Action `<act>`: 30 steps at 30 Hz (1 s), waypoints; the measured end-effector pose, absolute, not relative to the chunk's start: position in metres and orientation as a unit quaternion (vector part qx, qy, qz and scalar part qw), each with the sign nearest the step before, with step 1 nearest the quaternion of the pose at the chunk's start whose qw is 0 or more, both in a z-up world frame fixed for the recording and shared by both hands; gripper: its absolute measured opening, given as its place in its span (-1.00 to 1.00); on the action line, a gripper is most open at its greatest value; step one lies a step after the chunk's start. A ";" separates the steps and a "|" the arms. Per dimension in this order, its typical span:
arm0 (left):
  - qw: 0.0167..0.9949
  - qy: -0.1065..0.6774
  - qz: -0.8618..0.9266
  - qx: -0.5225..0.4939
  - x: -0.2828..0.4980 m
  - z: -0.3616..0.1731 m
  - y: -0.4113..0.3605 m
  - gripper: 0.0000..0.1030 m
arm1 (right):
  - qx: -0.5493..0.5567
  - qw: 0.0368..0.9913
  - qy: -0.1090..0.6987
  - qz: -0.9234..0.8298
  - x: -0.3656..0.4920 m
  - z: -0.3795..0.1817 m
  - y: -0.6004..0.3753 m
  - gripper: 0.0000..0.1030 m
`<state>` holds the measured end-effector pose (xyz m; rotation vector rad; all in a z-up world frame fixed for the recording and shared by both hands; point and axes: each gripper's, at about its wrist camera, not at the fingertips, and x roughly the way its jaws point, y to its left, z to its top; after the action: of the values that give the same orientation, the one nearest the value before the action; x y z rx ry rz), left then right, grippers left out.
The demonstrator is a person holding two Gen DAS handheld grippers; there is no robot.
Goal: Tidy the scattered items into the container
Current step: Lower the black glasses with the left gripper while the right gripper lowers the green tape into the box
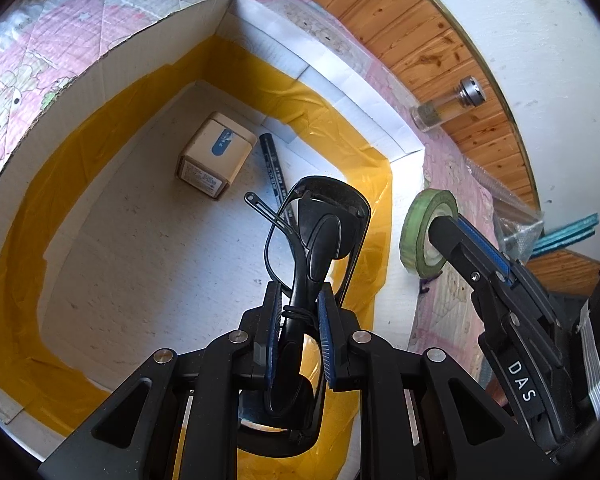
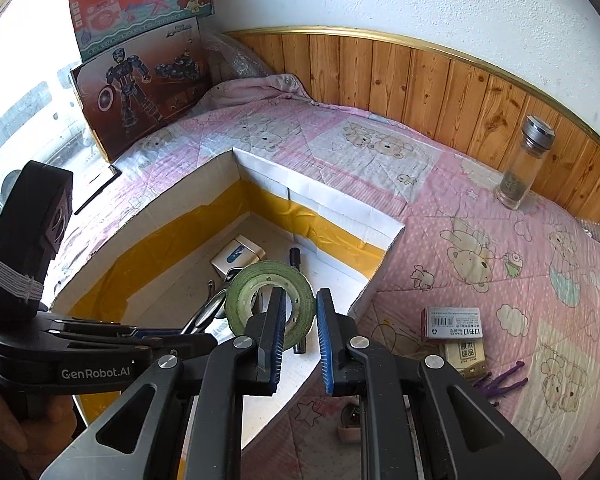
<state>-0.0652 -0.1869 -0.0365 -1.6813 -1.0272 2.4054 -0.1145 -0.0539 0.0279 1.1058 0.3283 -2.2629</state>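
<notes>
My left gripper [image 1: 298, 320] is clamped on the glasses [image 1: 316, 236], which hang over the box [image 1: 112, 46]. My right gripper [image 2: 300, 308] pinches the tape roll's [image 2: 270, 294] wall just above the box's near corner; the staples [image 2: 452, 322] lie on the quilt [image 2: 440, 184].

We grip the green tape roll [image 2: 270, 304] in our right gripper [image 2: 300, 336] over the cardboard box [image 2: 340, 208]; glass bottle [image 2: 524, 164] at two o'clock.
</notes>
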 end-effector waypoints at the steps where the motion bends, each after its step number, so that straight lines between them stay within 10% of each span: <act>1: 0.016 -0.332 0.772 -0.542 -0.066 -0.037 -0.187 -0.65 | 0.416 0.296 0.128 -0.850 -0.117 0.027 -0.055 -0.68; 30: -0.014 -0.370 0.708 -0.601 -0.090 -0.077 -0.193 -0.64 | 0.480 0.308 0.200 -0.797 -0.178 -0.013 -0.084 -0.68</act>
<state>-0.0898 -0.1931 -0.0774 -1.9056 -1.1733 2.2448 -0.1784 -0.0837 -0.0134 1.2703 0.5278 -2.1072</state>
